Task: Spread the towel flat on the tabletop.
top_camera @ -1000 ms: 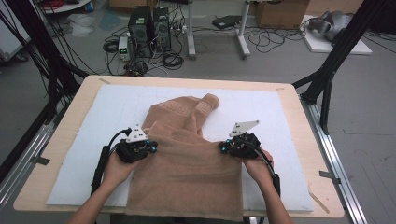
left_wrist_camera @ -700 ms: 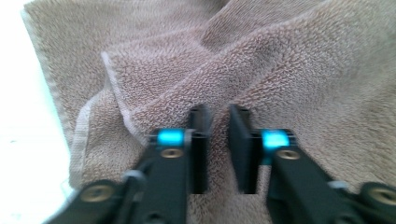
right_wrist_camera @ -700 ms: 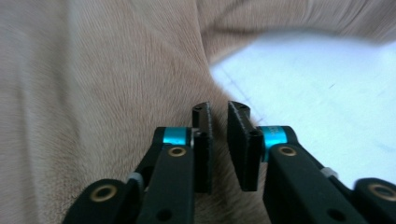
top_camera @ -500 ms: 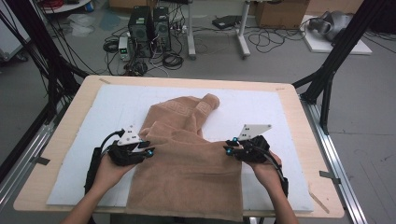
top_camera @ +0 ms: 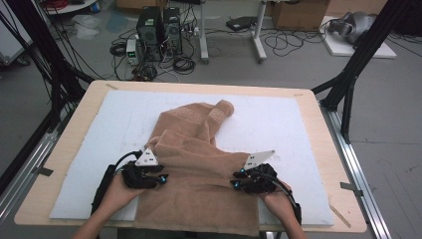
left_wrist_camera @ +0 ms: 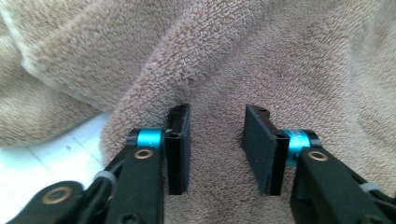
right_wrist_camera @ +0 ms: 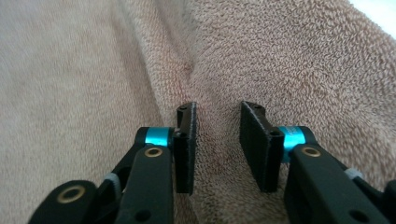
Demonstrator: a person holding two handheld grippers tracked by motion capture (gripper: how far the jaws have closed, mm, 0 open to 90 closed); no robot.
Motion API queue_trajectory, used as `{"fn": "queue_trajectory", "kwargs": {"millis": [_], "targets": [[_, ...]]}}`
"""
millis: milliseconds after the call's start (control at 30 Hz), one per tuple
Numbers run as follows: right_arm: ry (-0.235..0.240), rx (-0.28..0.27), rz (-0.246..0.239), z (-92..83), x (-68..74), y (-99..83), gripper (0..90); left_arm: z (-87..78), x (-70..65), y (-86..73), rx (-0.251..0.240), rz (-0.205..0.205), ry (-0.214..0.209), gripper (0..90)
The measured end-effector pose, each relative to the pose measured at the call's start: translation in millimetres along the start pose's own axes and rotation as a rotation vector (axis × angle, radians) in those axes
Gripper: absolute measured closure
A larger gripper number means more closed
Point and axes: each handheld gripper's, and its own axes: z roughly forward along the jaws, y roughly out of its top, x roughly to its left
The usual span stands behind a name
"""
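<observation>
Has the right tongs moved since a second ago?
Yes. The right tongs slid outward, then back along the towel's right edge and nearer the table's near edge; jaws have just been opening, pads apart.

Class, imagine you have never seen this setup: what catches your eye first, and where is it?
First comes the tan towel, rumpled and partly folded in the middle of the white mat, its near edge hanging over the table's front. Next come the left gripper and right gripper at its two sides, jaws parted over the cloth.

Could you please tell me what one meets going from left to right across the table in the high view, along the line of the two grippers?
Wooden table → white mat → left gripper → brown towel → right gripper
</observation>
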Motion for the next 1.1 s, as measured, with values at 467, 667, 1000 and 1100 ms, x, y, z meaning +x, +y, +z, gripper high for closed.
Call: {"fn": "queue_trajectory", "kwargs": {"millis": [467,667,1000,1100], "targets": [[0.063,-0.01,-0.063,-4.7,13.9,3.7,88.7,-12.6,-12.4,-7.2,-0.017,0.049,0.011,86.0],[0.088,-0.025,-0.116,-13.9,35.8,9.7,88.8,-38.5,-28.8,-18.6,-0.049,0.059,0.012,86.2],[0.182,-0.03,-0.188,-30.9,82.7,23.0,88.9,-85.2,-54.2,-46.4,-0.053,0.06,-0.034,86.1],[0.192,-0.072,-0.206,-40.5,87.3,31.9,79.5,-92.6,-57.0,-45.8,-0.081,0.052,-0.052,78.9]]}}
